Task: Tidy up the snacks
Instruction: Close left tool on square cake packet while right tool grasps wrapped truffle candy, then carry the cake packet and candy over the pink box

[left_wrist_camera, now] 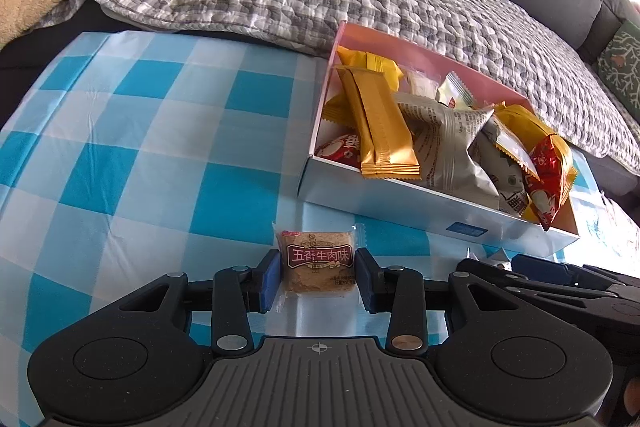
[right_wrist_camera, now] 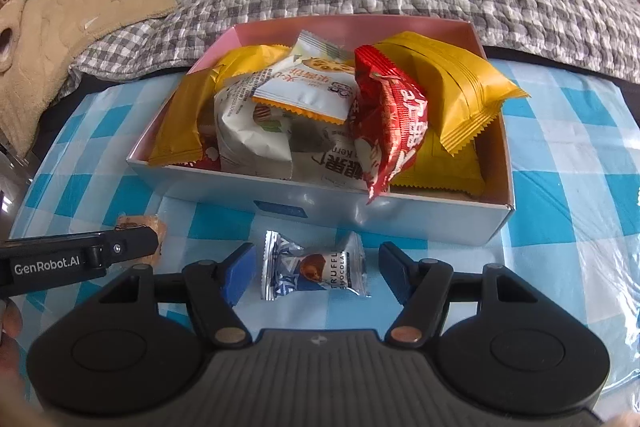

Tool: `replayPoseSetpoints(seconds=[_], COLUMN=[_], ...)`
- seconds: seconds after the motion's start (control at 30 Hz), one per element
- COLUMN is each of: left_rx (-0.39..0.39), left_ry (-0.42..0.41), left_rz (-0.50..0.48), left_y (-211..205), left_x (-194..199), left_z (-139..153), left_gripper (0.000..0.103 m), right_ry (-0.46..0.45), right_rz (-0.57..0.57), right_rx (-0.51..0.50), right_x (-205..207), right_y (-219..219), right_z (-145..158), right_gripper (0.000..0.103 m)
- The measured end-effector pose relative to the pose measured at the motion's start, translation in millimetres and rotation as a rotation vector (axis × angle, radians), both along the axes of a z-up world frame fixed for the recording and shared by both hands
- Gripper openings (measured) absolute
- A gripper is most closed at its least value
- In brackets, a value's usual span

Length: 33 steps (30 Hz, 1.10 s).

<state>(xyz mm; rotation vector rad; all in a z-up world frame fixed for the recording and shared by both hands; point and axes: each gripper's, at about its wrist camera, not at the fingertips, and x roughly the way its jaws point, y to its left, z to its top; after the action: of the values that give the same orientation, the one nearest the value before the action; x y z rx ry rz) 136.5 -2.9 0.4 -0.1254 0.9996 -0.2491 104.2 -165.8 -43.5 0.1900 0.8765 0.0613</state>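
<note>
on the checked tabletop [left_wrist_camera: 132, 131], just before the snack box [right_wrist_camera: 400, 215], lay two loose snacks. left tool [left_wrist_camera: 316, 273] spread around the beef-flavour packet [left_wrist_camera: 318, 261], pads near both sides, not yet clenched. right tool [right_wrist_camera: 316, 273] wide apart around the truffle chocolate [right_wrist_camera: 316, 269], touching nothing. best closed squarely on each wrapper's body, not its crimped ends, then lifted over the box wall.

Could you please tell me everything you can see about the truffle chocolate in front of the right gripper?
The truffle chocolate is one small sealed candy in a shiny blue-and-white foil wrapper, crimped at both ends, printed with a brown truffle. It lies flat on the checked tablecloth, just before the box, between the open right gripper fingers, apparently untouched.
</note>
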Motion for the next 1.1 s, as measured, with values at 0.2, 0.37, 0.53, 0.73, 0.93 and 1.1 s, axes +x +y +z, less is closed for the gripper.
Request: replayPoseSetpoints(seconds=[0.2,0.37,0.53,0.73,0.93,1.1], left_rx=[0.010,0.026,0.033,0.031,0.017,0.011], left_ry=[-0.011,-0.012,-0.015,-0.015,-0.016,-0.016], left_rz=[-0.012,-0.015,-0.020,-0.021,-0.020,-0.022], left_y=[-1.9,-1.9,-1.9,-1.0,0.4,0.5], left_x=[-1.9,-2.3,-3.6,-3.5,-4.6,-5.6], left_z=[2.1,2.0,2.6,3.5,6.6,8.3], left_gripper=[0.037,0.037,0.037,0.037,0.037,0.037], right_ry=[-0.004,0.002,0.030,0.026,0.036,0.041], right_rz=[0.019,0.030,0.044,0.031,0.011,0.008], right_rx=[-0.075,-0.073,-0.060,0.020,0.088,0.104], right_x=[3.8,3.5,1.1,-1.2,-5.1,-9.3], right_y=[11.2,13.2,15.3,4.7,-7.1,-8.8], right_z=[-4.1,0.8,-0.8,4.7,9.5,12.1], right_gripper=[0.048,0.034,0.017,0.015,0.015,0.015])
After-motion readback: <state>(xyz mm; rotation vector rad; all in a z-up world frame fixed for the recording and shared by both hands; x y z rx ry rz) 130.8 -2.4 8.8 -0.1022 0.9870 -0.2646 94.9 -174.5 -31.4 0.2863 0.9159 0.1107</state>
